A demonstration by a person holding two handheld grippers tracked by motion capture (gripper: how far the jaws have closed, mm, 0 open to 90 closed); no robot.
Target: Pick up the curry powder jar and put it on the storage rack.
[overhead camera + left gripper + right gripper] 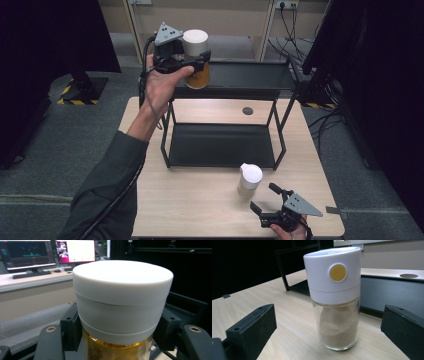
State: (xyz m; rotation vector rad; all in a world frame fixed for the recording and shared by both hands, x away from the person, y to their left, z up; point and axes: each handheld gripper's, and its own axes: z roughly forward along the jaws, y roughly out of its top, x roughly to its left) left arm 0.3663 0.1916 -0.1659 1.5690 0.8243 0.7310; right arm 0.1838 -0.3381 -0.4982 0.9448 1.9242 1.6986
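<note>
Right tongs [264, 198] wide beside one jar [249, 179], left tongs [197, 59] gripping one amber jar [196, 60], one shelf [230, 80]

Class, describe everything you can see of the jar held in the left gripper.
The jar has a clear body, glass by the look of it, holding something amber-yellow, and a wide, smooth white cap with two fine seams around it. It stands upright in the air, level with the upper shelf of the black rack, near its left end. The left gripper is shut on it, jaws pressing its sides just under the cap. Nothing else touches it.
</note>
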